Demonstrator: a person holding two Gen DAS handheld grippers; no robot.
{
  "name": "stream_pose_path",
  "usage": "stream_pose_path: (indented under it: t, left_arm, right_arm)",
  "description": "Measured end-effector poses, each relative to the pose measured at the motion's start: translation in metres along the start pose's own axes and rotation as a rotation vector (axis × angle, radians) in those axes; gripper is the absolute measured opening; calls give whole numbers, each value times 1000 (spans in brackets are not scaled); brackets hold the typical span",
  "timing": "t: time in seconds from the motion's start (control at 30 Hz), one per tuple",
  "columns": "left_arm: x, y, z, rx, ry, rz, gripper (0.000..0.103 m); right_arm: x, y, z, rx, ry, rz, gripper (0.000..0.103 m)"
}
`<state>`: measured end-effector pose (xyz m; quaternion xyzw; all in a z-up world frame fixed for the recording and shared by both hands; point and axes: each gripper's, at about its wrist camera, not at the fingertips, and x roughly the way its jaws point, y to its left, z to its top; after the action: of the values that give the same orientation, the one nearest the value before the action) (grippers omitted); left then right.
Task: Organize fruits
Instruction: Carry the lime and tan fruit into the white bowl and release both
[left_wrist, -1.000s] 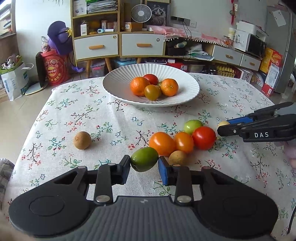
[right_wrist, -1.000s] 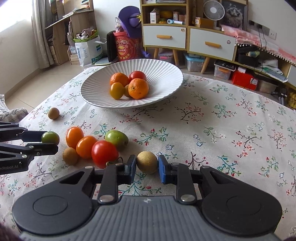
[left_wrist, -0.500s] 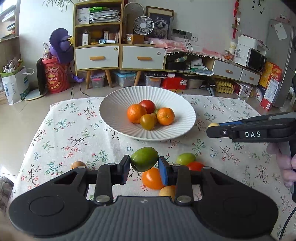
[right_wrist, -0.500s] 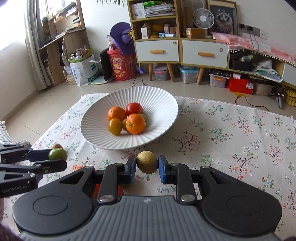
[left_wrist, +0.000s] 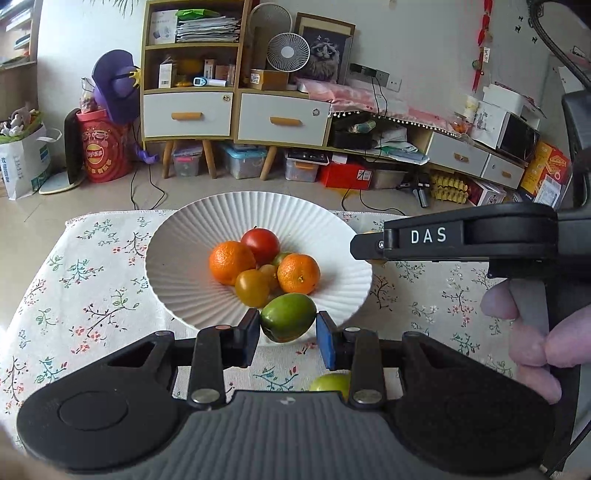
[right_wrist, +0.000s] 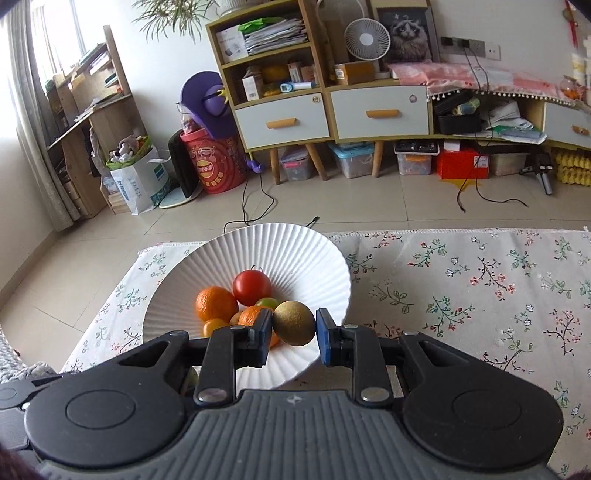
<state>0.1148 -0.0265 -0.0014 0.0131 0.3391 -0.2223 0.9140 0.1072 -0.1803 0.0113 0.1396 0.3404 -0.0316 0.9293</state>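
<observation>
The left gripper (left_wrist: 288, 334) was clamped on a green oval fruit (left_wrist: 288, 322), its fingers (left_wrist: 249, 336) pressing the fruit at its 2 narrow ends so the long body hung crosswise between them, a hold that probably kept the smooth skin from squirming out. The right gripper (right_wrist: 294, 336) was likewise closed on a small brownish round fruit (right_wrist: 294, 322), pinched across its middle. Both fruits sat in the air over the near side of the white ribbed bowl (left_wrist: 192, 236) rather than on the floral worktop (left_wrist: 74, 280), which suggested the carry was at its end and only the release remained. The bowl already held 2 oranges (left_wrist: 231, 262), a red tomato (left_wrist: 260, 244) and a yellow-orange tomato (left_wrist: 252, 288), heaped toward the centre; coming in over the near slope looked sensible, since a dropped fruit would roll inward against that heap instead of over the rim. In the left wrist view the right gripper's side, marked DAS, reached in from the right above the bowl's rim, with the person's hand (left_wrist: 532, 332) wrapped round its handle, so the 2 tools were close and would need to let go without knocking each other. A green fruit on the cloth (left_wrist: 330, 384) showed below the left gripper, so sorting was not finished.
</observation>
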Motion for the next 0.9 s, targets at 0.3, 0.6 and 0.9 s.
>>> stream_pose_path:
  t: [0.3, 0.6, 0.9]
  left_arm:
    - [20, 1, 5, -83, 45, 15, 33]
    - [28, -1, 9, -124, 63, 42, 33]
    - [31, -3, 11, -109, 60, 65, 34]
  right_arm:
    - [22, 4, 6, -29, 30, -24, 23]
    - [31, 2, 7, -68, 52, -58, 23]
    - [29, 7, 4, -88, 52, -61, 26]
